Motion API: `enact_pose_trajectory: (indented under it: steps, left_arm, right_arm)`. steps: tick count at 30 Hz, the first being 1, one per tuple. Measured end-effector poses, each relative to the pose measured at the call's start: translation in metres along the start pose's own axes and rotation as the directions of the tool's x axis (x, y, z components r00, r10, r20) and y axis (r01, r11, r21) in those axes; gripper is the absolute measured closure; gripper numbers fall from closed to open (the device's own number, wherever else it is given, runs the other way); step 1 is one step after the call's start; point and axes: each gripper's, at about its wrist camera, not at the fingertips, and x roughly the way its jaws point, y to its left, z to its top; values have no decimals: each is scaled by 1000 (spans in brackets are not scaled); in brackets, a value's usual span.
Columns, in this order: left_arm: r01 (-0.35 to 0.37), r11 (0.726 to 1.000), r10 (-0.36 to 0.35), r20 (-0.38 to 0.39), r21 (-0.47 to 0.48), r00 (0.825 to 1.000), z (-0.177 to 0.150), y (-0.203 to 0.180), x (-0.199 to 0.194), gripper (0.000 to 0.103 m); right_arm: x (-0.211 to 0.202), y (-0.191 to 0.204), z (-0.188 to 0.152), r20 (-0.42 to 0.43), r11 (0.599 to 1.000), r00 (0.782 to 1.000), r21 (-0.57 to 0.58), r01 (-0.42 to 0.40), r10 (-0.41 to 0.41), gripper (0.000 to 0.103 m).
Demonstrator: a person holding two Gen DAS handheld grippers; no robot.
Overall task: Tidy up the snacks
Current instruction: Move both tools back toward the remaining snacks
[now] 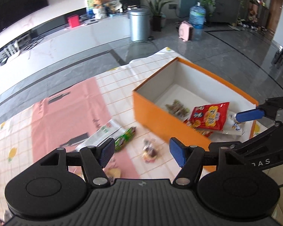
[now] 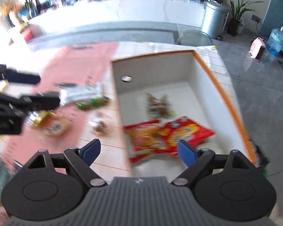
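An orange box [image 1: 160,118] with white inside stands on the table. In it lie red snack bags [image 1: 210,116], a brown-green pack [image 1: 176,108] and a white packet [image 1: 233,126]. My left gripper [image 1: 142,152] is open and empty above a small clear candy pack [image 1: 150,151] on the cloth. A green packet [image 1: 126,138] and a white-green packet [image 1: 101,135] lie left of the box. My right gripper [image 2: 138,152] hangs open and empty over the box's near wall [image 2: 122,113], above the red bags [image 2: 188,131]. One of its fingers [image 1: 251,114] shows over the box.
A pink and checked cloth [image 1: 66,116] covers the table. Gold and yellow packs [image 2: 47,120] lie at its left, under my left gripper's arm. Beyond the far table edge is grey floor with a metal bin [image 1: 139,24], a water bottle [image 1: 197,18] and a pink heater [image 1: 185,31].
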Motion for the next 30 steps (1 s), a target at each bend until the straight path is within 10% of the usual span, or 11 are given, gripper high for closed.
enact_pose_trajectory:
  steps: [15,30]
  left_arm:
    - [-45,963,56,32,-267,998,-105,88,-31,25]
    - [-11,923,20,20,-384,1000,-123,136,-7,25]
  right_arm:
    - [18,119,-69,171,992,985,123,17,-38,16]
    - [59,148,-60,159,988,987,156,11,-36,20]
